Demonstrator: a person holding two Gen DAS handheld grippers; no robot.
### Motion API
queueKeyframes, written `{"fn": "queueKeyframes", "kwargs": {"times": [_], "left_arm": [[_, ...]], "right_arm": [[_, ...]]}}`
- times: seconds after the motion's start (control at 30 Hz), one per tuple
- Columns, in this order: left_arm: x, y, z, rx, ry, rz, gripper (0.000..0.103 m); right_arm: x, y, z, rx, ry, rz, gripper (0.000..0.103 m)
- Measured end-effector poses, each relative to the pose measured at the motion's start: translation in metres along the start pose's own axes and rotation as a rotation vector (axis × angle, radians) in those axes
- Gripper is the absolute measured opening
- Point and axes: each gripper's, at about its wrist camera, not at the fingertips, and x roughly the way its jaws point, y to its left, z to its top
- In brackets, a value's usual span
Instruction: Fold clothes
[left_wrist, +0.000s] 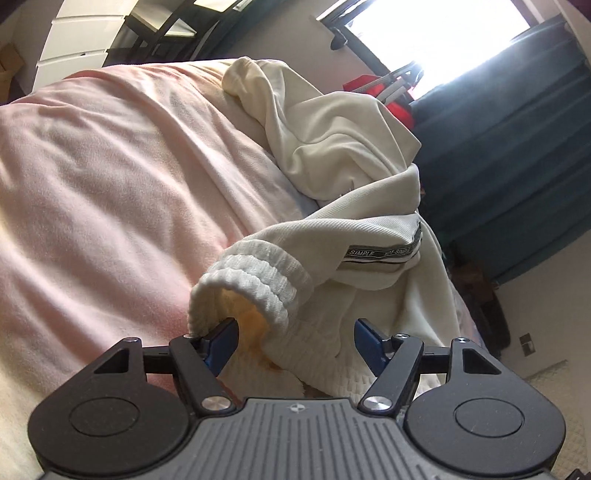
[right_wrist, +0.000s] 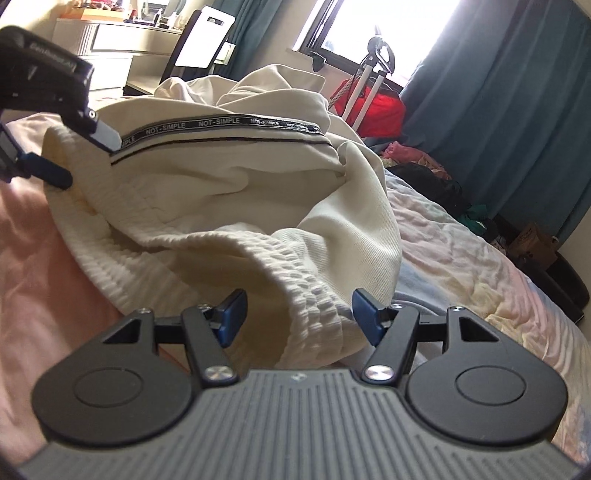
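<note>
On the pink bedspread (left_wrist: 110, 177), cream trousers (right_wrist: 229, 192) are lying crumpled. I am holding my left gripper (left_wrist: 295, 341) and right gripper (right_wrist: 297, 314) at the ribbed waistband (left_wrist: 258, 280), fingers apart, cloth sitting unpinched between both pairs.

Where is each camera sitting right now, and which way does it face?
Left wrist: rides the left claw, facing along its open jaws at the ribbed waistband of cream trousers on a pink blanket.
Right wrist: rides the right claw, jaws open around the waistband; left claw shows top left.
Shared: the trousers, their NOT-SIMPLE tape, teal curtains.
</note>
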Motion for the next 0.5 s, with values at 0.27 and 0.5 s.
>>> {"fn": "queueKeyframes", "kwargs": {"times": [0.27, 0.5], "left_arm": [[0.001, -0.009, 0.004, 0.076, -0.076, 0.014, 0.016], [-0.049, 0.003, 0.009, -0.063, -0.128, -0.178, 0.009]], "right_arm": [[0.0, 0.0, -0.001, -0.015, 0.001, -0.013, 0.033], [-0.029, -0.013, 0.004, 0.002, -0.059, -0.007, 0.027]]}}
